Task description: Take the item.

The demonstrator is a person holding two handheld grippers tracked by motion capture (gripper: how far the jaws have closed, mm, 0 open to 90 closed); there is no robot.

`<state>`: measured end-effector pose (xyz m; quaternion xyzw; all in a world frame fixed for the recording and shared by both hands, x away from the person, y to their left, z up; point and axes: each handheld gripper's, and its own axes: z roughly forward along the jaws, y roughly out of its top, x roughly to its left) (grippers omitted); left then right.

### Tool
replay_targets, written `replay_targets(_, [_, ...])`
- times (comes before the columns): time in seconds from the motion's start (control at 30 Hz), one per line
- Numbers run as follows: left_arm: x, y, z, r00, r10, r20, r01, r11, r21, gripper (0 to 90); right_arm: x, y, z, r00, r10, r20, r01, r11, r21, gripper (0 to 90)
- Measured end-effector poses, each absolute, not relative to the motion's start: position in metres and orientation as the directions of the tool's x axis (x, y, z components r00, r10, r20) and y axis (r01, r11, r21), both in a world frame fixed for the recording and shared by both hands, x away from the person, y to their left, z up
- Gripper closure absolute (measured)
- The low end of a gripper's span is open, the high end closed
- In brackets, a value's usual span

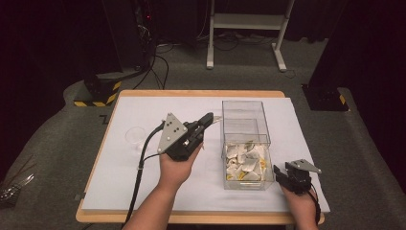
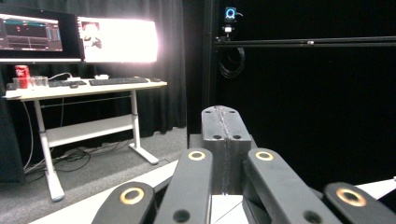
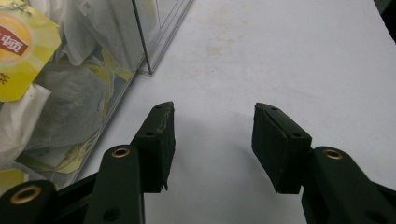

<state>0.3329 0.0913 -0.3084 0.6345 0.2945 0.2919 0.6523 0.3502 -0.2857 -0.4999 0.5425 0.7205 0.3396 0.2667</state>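
Note:
A clear plastic box (image 1: 243, 115) stands right of the table's middle, its drawer (image 1: 249, 185) pulled out toward me. Several white tea bags (image 1: 245, 160) with yellow tags fill the drawer. My left gripper (image 1: 209, 118) is lifted above the table just left of the box and points at its upper part. Its jaws (image 2: 226, 116) are pressed together, and I see nothing between them. My right gripper (image 1: 276, 171) rests low by the drawer's right front corner. In the right gripper view it (image 3: 212, 121) is open over bare white table, with the tea bags (image 3: 70, 88) behind the drawer wall (image 3: 140, 46).
A small clear cup (image 1: 135, 136) stands on the white table cover (image 1: 143, 191) at the left. Beyond the table are a white desk frame (image 1: 249, 21), cables and dark curtains. The left gripper view looks out at a desk (image 2: 84, 88) with lit monitors.

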Motion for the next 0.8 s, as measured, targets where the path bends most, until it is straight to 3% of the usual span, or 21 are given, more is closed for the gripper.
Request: replay_targets(0.8, [0.349,0.151,-0.323,0.568,0.821,-0.052,0.026,0.045,0.999,90.0,0.35,-0.285,-0.5,-0.268,0.963,-0.022,0.601,0.185,0.778,49.5])
